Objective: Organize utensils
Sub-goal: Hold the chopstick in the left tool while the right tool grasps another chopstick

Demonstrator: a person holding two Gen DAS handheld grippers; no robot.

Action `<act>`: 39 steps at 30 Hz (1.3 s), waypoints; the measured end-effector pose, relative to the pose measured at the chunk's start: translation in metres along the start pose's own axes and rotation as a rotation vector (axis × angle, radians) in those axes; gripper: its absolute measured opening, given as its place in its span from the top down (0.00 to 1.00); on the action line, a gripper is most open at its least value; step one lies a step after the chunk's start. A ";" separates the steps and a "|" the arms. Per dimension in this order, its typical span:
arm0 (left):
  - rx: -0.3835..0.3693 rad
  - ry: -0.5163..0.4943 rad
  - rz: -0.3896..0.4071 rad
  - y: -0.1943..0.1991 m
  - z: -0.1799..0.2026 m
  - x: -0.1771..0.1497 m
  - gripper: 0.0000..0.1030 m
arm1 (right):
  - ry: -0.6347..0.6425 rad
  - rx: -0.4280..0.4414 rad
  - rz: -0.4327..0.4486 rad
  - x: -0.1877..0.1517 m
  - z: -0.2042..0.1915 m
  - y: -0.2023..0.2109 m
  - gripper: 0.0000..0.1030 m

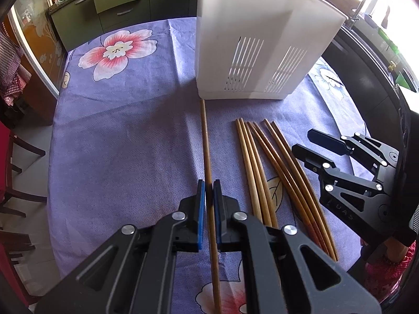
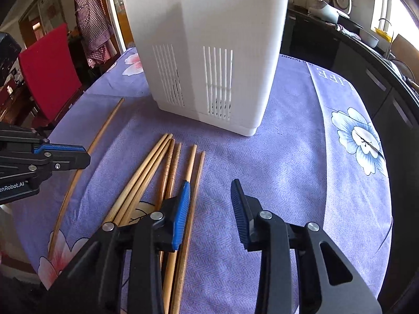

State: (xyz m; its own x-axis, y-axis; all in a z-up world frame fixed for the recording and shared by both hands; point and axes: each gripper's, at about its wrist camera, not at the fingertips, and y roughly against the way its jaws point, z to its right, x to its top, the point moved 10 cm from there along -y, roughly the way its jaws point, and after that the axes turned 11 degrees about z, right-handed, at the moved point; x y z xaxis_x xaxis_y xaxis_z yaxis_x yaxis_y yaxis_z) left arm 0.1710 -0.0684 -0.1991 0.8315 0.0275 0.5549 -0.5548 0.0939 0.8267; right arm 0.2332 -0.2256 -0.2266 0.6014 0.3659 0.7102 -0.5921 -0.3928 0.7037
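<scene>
Reading "enRobot.AI", left gripper (image 2: 78, 157) clamped on single chopstick (image 1: 207, 141), right gripper (image 2: 210, 201) jaws apart, empty

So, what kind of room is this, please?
Most likely a home kitchen with a dining table. Dark cabinets with drawer handles stand behind, a tap shows by the window, and a floral tablecloth carries chopsticks and a white utensil holder.

One wooden chopstick (image 1: 207, 141) lies apart, left of six bunched chopsticks (image 1: 264, 167), before an upright white slotted utensil holder (image 1: 251, 47)
</scene>
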 end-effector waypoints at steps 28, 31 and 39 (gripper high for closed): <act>0.000 0.006 -0.063 -0.030 -0.004 0.004 0.94 | 0.058 0.001 -0.102 0.005 -0.016 -0.019 0.79; 0.009 0.000 -0.074 -0.038 -0.005 0.006 0.94 | 0.060 0.007 -0.108 0.005 -0.015 -0.018 0.79; 0.029 -0.038 -0.079 -0.043 0.002 0.009 0.93 | 0.074 0.002 -0.109 0.005 -0.017 -0.020 0.79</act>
State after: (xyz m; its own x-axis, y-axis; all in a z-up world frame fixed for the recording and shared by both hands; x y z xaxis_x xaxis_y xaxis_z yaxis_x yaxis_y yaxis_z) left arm 0.2019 -0.0741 -0.2297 0.8713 -0.0163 0.4904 -0.4885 0.0651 0.8701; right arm 0.2394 -0.2012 -0.2369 0.6208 0.4675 0.6293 -0.5247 -0.3487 0.7766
